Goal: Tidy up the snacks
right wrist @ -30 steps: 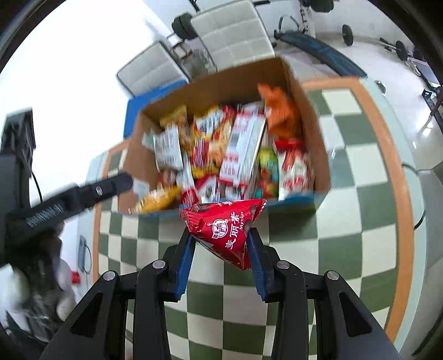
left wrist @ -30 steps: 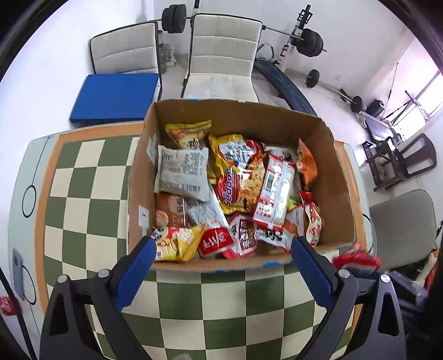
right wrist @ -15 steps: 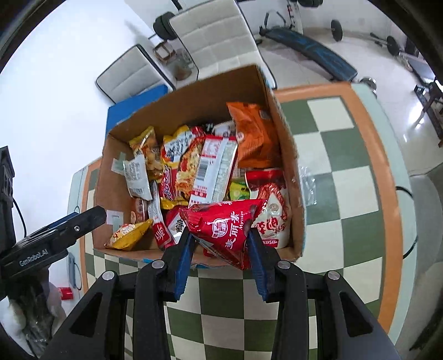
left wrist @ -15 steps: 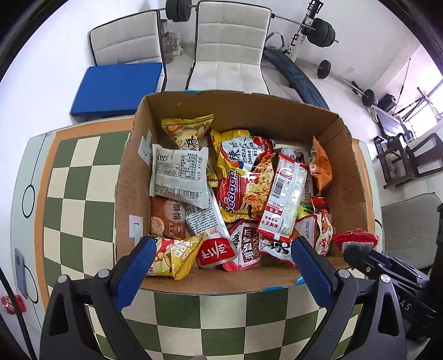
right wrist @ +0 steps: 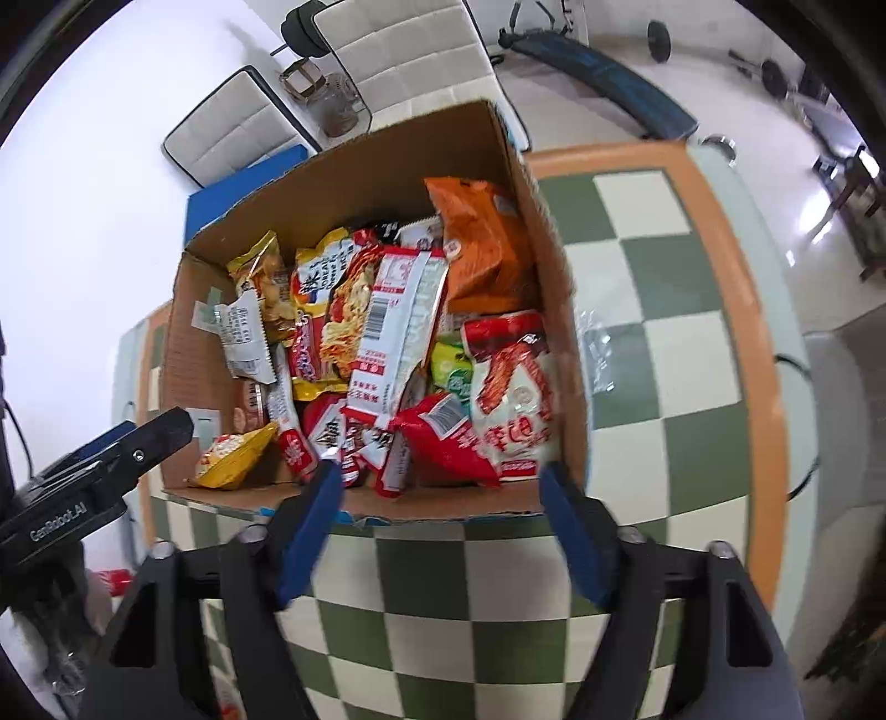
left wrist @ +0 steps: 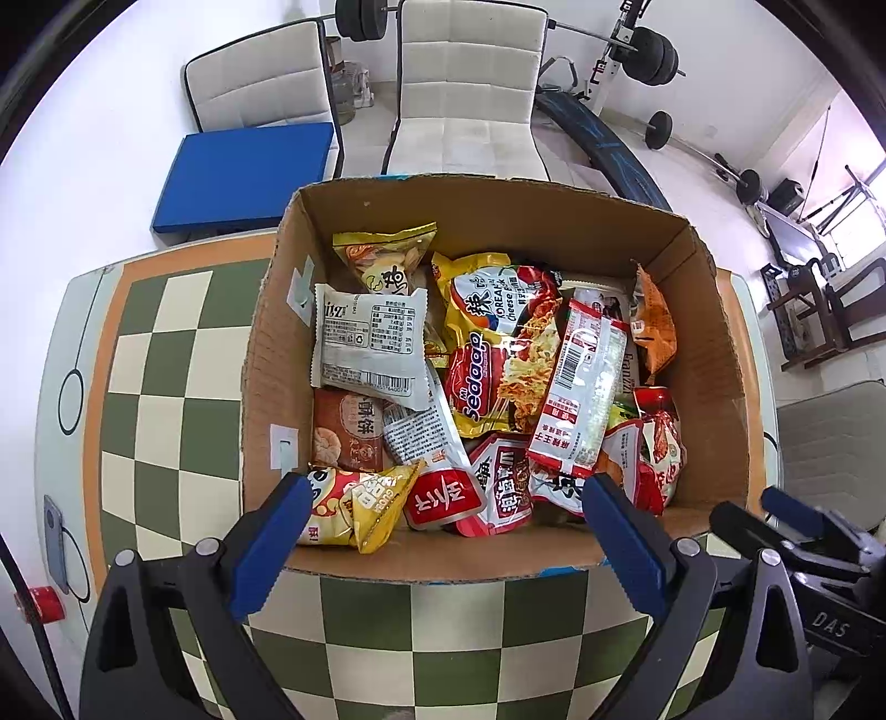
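A cardboard box (left wrist: 277,354) full of snack packets stands on the checkered table (left wrist: 166,387); it also shows in the right wrist view (right wrist: 548,310). My left gripper (left wrist: 443,498) is open and empty over the box's near edge. My right gripper (right wrist: 437,487) is open and empty at the box's near right corner. A red snack packet (right wrist: 448,443) lies in the box just beyond the right fingertips, on top of other packets. The right gripper also shows at the lower right of the left wrist view (left wrist: 786,515).
Two white chairs (left wrist: 465,88) and a blue cushion (left wrist: 243,171) stand behind the table. Weight equipment (left wrist: 642,50) is at the back right. A clear plastic wrapper (right wrist: 603,349) lies on the table right of the box. A grey chair (left wrist: 819,437) stands at the right.
My right gripper moved over the box's near corner and opened, and the red snack packet it held now lies in the box. My left gripper moved slightly closer to the box.
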